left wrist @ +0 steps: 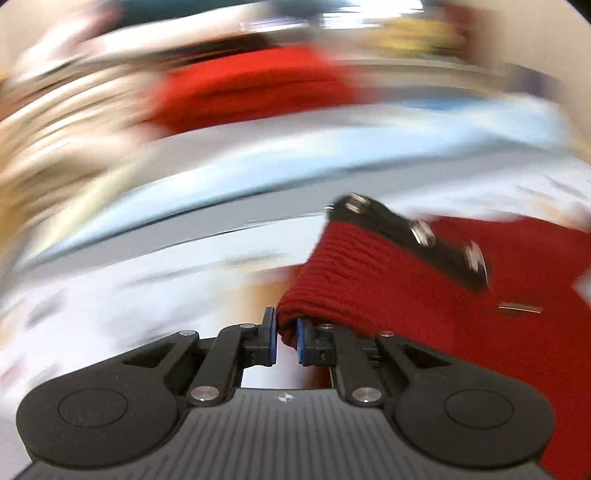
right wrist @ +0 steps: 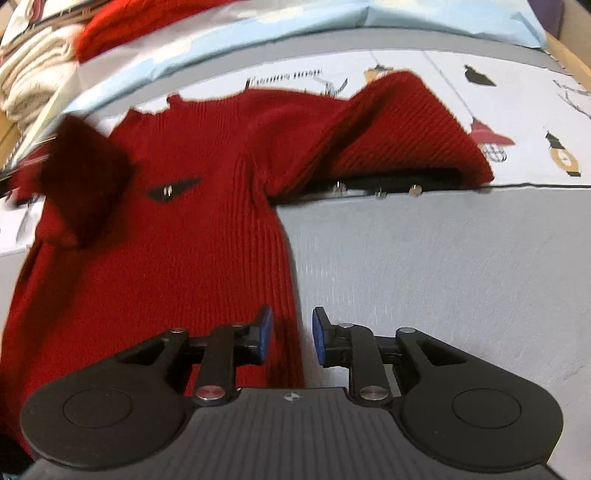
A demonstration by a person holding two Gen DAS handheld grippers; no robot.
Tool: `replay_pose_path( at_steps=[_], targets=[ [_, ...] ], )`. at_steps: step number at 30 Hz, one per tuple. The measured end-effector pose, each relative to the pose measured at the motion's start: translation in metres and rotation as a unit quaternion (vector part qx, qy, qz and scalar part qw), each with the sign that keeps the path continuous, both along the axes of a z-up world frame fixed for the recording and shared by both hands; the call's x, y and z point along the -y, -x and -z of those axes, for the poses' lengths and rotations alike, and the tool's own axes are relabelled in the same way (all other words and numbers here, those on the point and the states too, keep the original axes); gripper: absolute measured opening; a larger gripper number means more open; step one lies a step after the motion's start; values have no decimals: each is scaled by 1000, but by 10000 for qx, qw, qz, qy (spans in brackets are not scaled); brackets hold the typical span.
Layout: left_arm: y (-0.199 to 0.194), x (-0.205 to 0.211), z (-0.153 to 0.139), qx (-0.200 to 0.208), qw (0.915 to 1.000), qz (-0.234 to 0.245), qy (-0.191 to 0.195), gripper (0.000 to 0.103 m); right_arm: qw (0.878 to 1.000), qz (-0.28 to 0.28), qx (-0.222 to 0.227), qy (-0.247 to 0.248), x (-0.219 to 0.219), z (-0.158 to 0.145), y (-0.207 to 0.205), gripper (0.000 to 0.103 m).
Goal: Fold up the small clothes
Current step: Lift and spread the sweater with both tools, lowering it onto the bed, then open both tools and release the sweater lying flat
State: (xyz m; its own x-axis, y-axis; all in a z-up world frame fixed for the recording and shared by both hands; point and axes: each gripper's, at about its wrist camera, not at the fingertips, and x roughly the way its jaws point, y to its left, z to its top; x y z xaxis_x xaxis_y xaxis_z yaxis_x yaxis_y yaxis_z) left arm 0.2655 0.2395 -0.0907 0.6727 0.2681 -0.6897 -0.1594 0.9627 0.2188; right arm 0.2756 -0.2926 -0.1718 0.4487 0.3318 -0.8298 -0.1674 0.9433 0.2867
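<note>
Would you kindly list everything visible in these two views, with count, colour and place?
Ribbed knit sweater: one, dark red, spread on the bed; one sleeve folded across beside a black strip with metal snaps.
Printed bedsheet: one, white with cartoon figures, beyond the sweater.
Plain grey cover: one, beside the sweater, toward the camera.
Light blue cloth: one, along the far edge.
Second red knit garment: one, far corner.
Cream fabric pile: one, beside that garment.
Left tongs: one, black with blue pads, shut on a fold of the sweater.
Right tongs: one, black with blue pads, open over the sweater's edge.
</note>
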Motion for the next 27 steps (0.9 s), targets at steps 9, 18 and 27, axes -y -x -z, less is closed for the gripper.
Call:
replay_pose_path(
  at_steps=[9,18,27],
  targets=[
    [98,-144,-85,1032,9535,-2824,-225,25,9984,526,196,-103,0,-11,2,28],
    [78,-53,-39,289,9723,-1867,1377,42,9804,1808,679,-380,24,-30,0,28],
    [23,7,-18,-170,9880,-850,1279,42,9558,2486,1282,-905,51,-40,-46,43]
  ],
)
